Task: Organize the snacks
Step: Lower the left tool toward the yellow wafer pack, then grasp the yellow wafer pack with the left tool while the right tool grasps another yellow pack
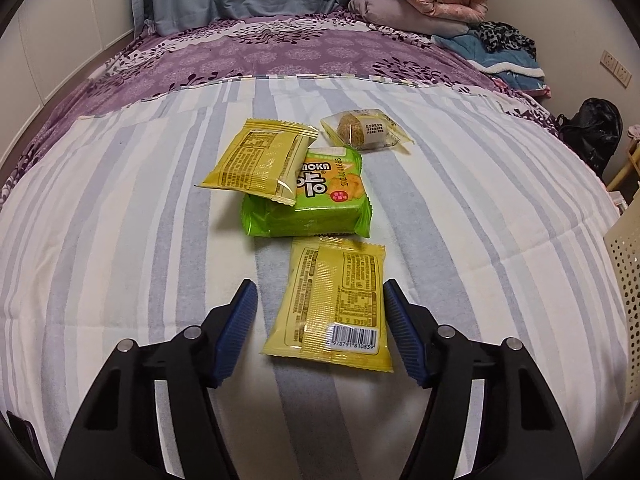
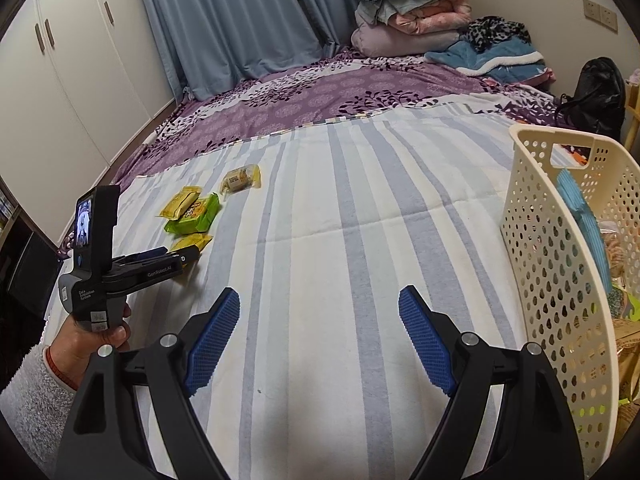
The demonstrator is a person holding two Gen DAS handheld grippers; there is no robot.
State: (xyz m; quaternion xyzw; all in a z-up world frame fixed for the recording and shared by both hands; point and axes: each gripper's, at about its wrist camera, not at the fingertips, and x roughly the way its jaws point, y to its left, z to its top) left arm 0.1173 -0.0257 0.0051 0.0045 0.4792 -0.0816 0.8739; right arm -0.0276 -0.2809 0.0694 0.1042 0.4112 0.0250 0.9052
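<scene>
Four snacks lie on the striped bed cover (image 1: 120,240), and the left claw (image 1: 320,330) is down over the nearest one, a yellow packet (image 1: 332,300) lying label side up with its barcode toward the camera; the jaws straddle it, one blue pad on each side; the right-hand pad looks to be at the packet's edge or just shy of it, the left-hand pad stands clear with bare cover between, so nothing is gripped yet. Beyond it sits a green packet (image 1: 320,200), with a second yellow packet (image 1: 260,160) leaning across its left corner, and a small clear-wrapped cake (image 1: 360,132) lies a little farther back, apart from the rest. Over on the right, the right claw (image 2: 320,338) hangs half open above bare cover with nothing between its pads; the cream perforated basket (image 2: 560,280) stands just beside it, already holding some bags, and that looks the likely home for these snacks.

To do this pick well, the left claw would want shifting a touch toward the packet's middle so both pads meet the long edges together; a lopsided pinch may spin the slippery foil or push it into the green packet; the soft bed gives under pressure, so the pads should go low enough to catch the packet's sides rather than skim its top; squeeze gently, the contents may crumble.
</scene>
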